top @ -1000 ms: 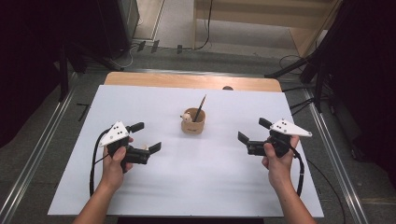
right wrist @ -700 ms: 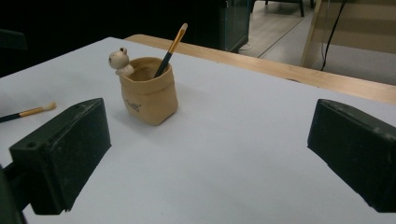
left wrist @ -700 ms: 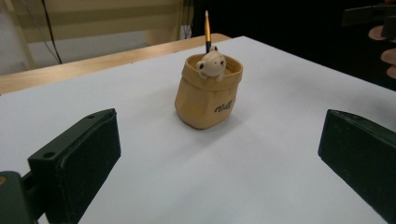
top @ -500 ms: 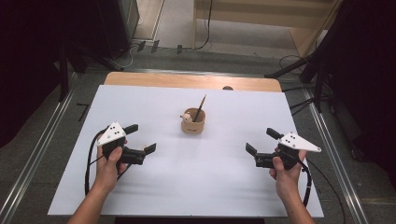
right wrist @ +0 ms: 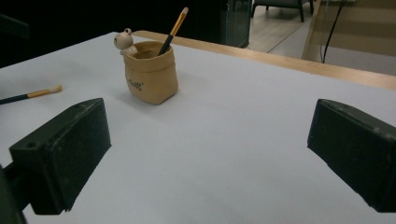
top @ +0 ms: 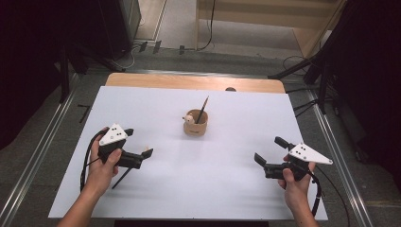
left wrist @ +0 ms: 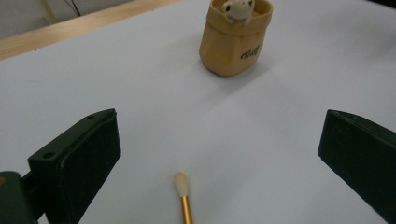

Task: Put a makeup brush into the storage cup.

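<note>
Holding both grippers low over the white table (top: 198, 189), we keep them well apart.

Our left gripper (top: 139, 146) has its jaws spread wide and empty, hovering above a loose brush (left wrist: 183, 196) that lies flat on the sheet, bristle tip pointing toward the tan cup (top: 196, 124). Our right gripper (top: 269, 151) is likewise spread and holds nothing. Near the table's middle, the cup carries a small frog figure on its rim and a second brush (right wrist: 173, 30) leaning inside, apparently bristles up.
</note>
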`<state>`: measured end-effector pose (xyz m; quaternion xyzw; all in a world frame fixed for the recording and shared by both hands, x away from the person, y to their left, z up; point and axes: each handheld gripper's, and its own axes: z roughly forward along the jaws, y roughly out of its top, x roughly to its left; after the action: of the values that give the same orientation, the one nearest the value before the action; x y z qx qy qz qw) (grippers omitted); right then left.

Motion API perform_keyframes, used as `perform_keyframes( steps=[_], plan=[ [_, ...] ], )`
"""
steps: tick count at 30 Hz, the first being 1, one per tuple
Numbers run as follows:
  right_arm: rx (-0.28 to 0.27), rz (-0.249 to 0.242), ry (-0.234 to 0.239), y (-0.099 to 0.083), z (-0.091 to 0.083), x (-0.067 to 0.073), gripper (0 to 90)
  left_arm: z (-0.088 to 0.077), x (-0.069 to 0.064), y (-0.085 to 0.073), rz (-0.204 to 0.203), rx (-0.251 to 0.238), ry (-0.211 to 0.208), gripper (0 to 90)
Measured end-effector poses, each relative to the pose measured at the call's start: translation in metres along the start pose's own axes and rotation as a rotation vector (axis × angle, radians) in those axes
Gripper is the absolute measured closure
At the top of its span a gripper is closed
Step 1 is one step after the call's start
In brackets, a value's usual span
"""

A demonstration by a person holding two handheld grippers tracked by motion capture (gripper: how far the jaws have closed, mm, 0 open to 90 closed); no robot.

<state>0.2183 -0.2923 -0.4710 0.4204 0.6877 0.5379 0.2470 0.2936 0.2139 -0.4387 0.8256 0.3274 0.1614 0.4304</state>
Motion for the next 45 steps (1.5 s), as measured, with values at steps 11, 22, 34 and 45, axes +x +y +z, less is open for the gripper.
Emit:
perform_keyframes(
  steps=[11, 22, 34, 45],
  plan=[
    [0.010, -0.006, -0.010, -0.005, 0.001, 0.000, 0.0, 0.008, 0.007, 0.000, -0.026, 0.179, -0.012, 0.3],
    [0.025, -0.014, -0.006, -0.007, 0.005, 0.001, 0.0, 0.017, 0.010, -0.002, -0.051, 0.324, 0.009, 0.3],
    [0.038, -0.013, -0.009, -0.008, 0.007, 0.002, 0.0, 0.025, 0.006, -0.001, -0.046, 0.432, 0.059, 0.4],
    [0.054, -0.033, -0.015, -0.008, 0.009, 0.004, 0.0, 0.027, 0.006, -0.001, -0.036, 0.496, 0.102, 0.5]
  ],
)
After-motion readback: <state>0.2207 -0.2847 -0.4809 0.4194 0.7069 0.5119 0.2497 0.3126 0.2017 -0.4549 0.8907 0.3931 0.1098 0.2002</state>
